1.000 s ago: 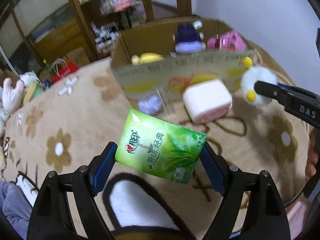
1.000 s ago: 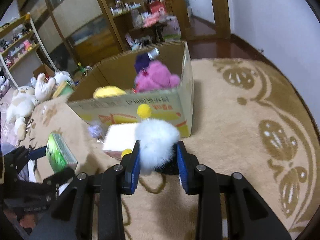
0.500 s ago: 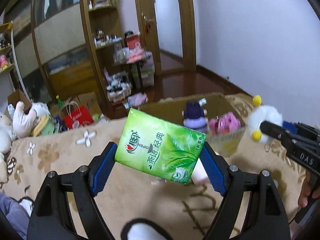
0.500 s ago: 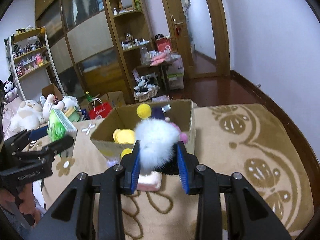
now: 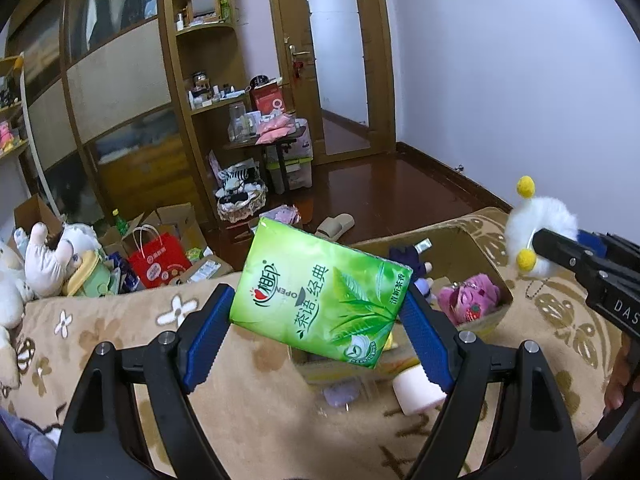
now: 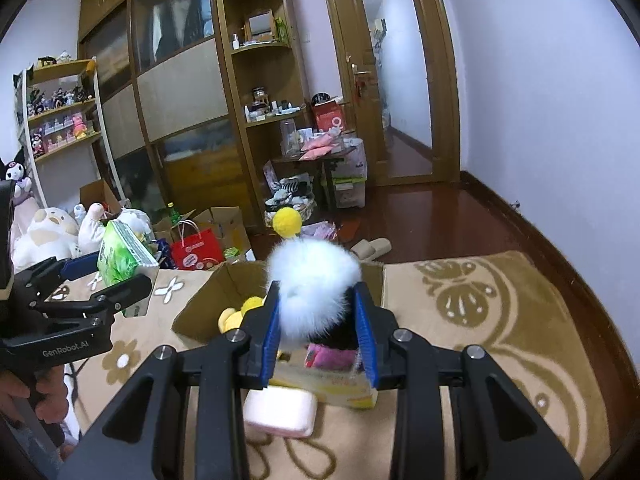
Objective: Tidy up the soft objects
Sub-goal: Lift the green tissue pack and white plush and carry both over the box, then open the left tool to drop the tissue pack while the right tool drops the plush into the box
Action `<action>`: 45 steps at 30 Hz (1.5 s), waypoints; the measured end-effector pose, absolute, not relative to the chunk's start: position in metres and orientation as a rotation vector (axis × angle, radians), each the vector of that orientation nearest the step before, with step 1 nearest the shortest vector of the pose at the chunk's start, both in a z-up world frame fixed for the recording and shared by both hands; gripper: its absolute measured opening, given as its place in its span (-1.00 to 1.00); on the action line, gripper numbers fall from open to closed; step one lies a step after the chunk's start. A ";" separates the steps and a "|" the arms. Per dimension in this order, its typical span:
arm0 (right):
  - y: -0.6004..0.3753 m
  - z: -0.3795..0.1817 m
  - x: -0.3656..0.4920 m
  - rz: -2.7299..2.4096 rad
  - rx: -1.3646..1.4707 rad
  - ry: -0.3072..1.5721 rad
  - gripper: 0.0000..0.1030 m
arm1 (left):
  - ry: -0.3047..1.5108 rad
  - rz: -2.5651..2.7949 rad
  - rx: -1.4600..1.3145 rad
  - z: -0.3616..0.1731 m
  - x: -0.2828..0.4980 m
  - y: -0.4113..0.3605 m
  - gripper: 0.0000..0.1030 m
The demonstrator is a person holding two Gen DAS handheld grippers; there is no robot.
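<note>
- I hold a green tissue pack (image 5: 320,294) clear of the rug (image 5: 256,392), clamped across its short ends by my left gripper (image 5: 320,334), whose blue pads press both sides; carrying it by the ends leaves its broad printed face free to slide into a box.
- The pack's long axis runs pad to pad, tilted so its left end sits higher than its right; the printed face looks back at my camera, and its far edge points toward the cardboard box (image 5: 460,240) ahead.
- My right gripper (image 6: 318,326) is closed tight on a white fluffy pompom toy (image 6: 316,280), its fur squeezed between the pads; one yellow ball (image 6: 287,222) sticks up above the fluff.
- I judge both loads are raised to clear the box wall, since the box stands open just beyond and below them.
- Inside the box already lie a pink plush (image 5: 470,306), a purple doll (image 5: 408,264) and a yellow toy (image 6: 240,312).
- A pale pink block (image 6: 280,412) and a small lilac item (image 5: 342,394) rest on the rug against the box's near wall, apparently yet to be sorted.
</note>
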State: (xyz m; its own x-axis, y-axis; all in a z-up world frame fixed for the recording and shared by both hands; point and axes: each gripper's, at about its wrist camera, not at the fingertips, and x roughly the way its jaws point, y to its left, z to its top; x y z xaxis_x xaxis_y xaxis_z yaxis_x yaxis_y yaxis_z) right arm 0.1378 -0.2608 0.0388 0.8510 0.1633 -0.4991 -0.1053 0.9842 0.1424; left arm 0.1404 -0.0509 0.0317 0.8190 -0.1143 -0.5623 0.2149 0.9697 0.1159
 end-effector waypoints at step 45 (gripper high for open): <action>-0.218 -0.047 0.207 0.203 0.101 0.691 -0.28 | 0.794 -0.261 0.035 -0.056 0.234 -0.036 0.60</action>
